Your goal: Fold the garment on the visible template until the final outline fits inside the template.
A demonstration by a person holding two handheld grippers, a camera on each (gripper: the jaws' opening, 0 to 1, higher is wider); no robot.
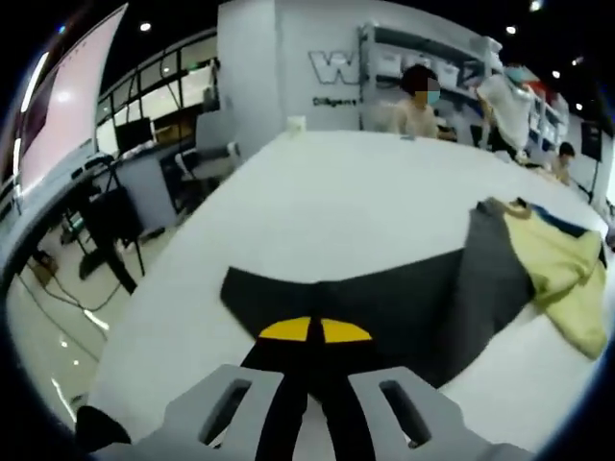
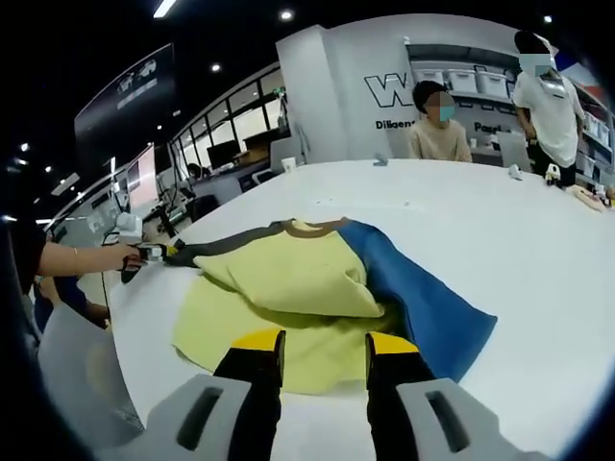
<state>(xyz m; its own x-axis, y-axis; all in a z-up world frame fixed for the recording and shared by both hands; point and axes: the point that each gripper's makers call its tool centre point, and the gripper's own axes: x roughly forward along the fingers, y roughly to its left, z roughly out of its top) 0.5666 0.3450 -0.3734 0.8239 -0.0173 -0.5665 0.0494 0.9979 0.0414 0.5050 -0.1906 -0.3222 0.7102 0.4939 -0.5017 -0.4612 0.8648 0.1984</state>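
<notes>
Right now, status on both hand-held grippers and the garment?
Left hand-held gripper shut on grey sleeve. Right hand-held gripper open at yellow, blue and grey garment. White table.

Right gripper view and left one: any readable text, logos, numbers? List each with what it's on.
"W": big letter on the white wall, cut off by shelving; also seen on that wall in the left gripper view.
"Diligen...": small line under the W, partly hidden behind a seated person.
"Par...": further small wall text, blurred and cut off.
Dark overhead sign: marks too small to read.
Garment: no text seen.
</notes>
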